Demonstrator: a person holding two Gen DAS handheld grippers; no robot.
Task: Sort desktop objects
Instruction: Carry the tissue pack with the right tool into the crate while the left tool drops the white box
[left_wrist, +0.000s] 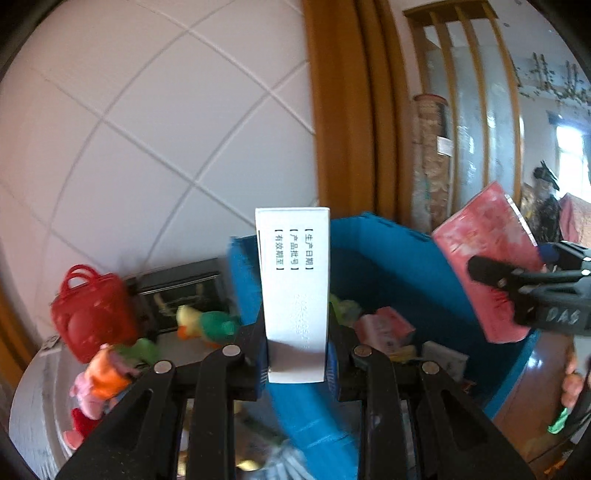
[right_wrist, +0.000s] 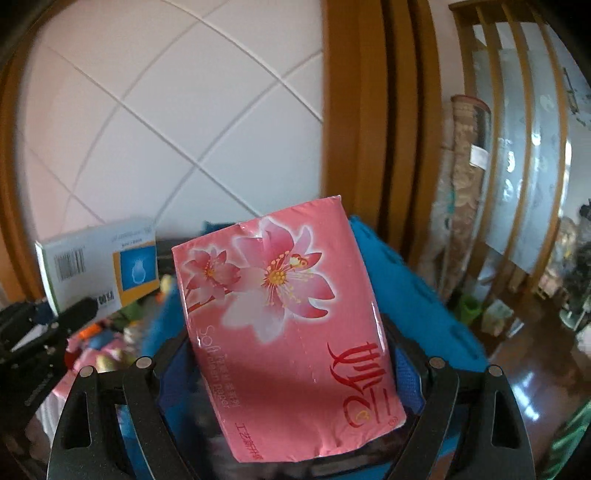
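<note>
holding a white medicine box (left_wrist: 295, 295) upright, the left tool (left_wrist: 297, 354) is pinched narrow while the right tool (right_wrist: 295, 373) grips a pink tissue pack (right_wrist: 291, 325) wide, blue bin (left_wrist: 399, 266) at twelve o'clock.

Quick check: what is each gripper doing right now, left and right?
Left gripper: shut on the white box.
Right gripper: shut on the pink tissue pack.

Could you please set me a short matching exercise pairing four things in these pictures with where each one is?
Things:
1. white box
2. pink tissue pack
3. red toy bag
4. blue bin

Places:
A. beside the toys, far left
B. in the right gripper
C. behind both held items
D. in the left gripper

Pairs: 1-D, 2-B, 3-A, 4-C
</note>
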